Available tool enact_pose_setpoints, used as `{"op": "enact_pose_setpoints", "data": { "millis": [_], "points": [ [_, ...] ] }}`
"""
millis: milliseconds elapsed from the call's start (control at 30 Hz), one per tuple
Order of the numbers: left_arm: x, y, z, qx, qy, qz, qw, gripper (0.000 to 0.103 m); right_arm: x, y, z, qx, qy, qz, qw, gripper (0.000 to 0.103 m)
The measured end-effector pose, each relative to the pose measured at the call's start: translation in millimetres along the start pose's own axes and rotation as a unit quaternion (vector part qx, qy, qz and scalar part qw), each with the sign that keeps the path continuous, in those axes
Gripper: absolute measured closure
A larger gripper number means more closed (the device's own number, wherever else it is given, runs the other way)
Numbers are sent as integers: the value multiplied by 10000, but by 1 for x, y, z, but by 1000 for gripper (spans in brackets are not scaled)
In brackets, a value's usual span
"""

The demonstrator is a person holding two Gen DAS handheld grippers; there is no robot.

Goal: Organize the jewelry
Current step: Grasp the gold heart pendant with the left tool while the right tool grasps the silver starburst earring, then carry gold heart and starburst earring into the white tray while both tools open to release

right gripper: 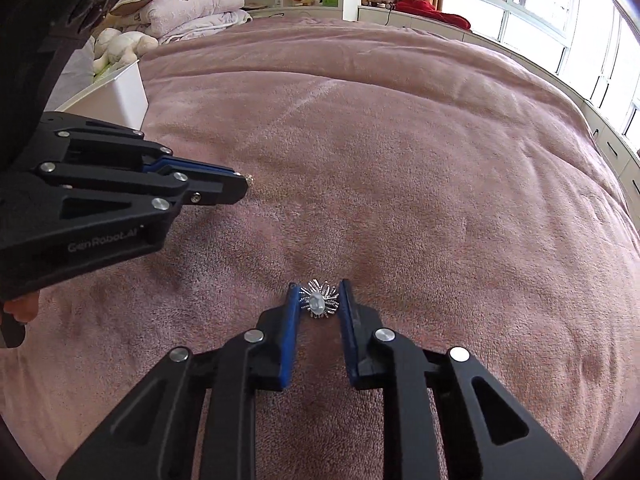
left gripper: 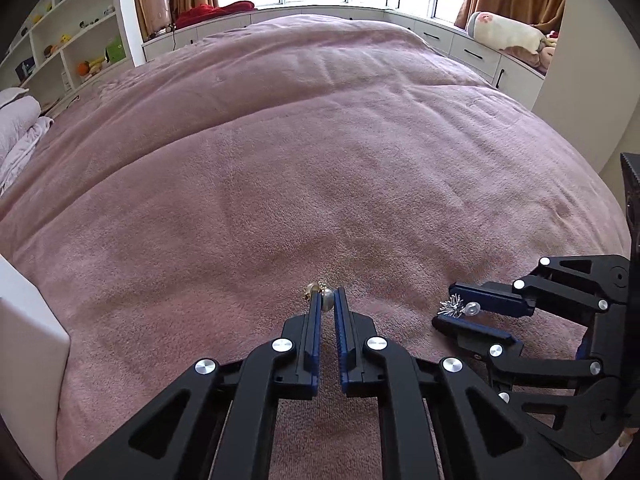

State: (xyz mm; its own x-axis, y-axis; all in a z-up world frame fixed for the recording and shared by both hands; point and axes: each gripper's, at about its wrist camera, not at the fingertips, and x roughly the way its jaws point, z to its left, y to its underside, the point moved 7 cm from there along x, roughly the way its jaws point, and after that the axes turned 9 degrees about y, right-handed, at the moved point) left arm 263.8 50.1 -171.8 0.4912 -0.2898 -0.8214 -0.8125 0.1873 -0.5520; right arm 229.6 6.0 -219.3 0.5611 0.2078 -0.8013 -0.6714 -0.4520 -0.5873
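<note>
Two grippers over a pink blanket point(left gripper: 320, 160).
Left gripper point(left gripper: 328, 300) is clamped on a pearl earring point(left gripper: 326, 299); right gripper point(right gripper: 319, 300) is clamped on a spiky silver brooch point(right gripper: 319, 299).

Our left gripper point(left gripper: 329, 305) and right gripper point(right gripper: 319, 297) share one build: matte black linkage arms with triangular cut-outs, round silver screw heads at the joints, and blue pads lining the jaws. White "GenRobot.AI" lettering marks the left body.

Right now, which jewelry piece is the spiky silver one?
The starburst brooch between the right gripper jaws. The left gripper pinches a smoother piece with a round silver bead.
</note>
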Motion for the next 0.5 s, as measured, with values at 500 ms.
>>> {"op": "enact_pose_setpoints", "data": {
  "millis": [500],
  "points": [
    [-85,-4,9,104,-267,-402,9988,91,-67,-34,8,8,-2,-449,9990,83]
  ]
}}
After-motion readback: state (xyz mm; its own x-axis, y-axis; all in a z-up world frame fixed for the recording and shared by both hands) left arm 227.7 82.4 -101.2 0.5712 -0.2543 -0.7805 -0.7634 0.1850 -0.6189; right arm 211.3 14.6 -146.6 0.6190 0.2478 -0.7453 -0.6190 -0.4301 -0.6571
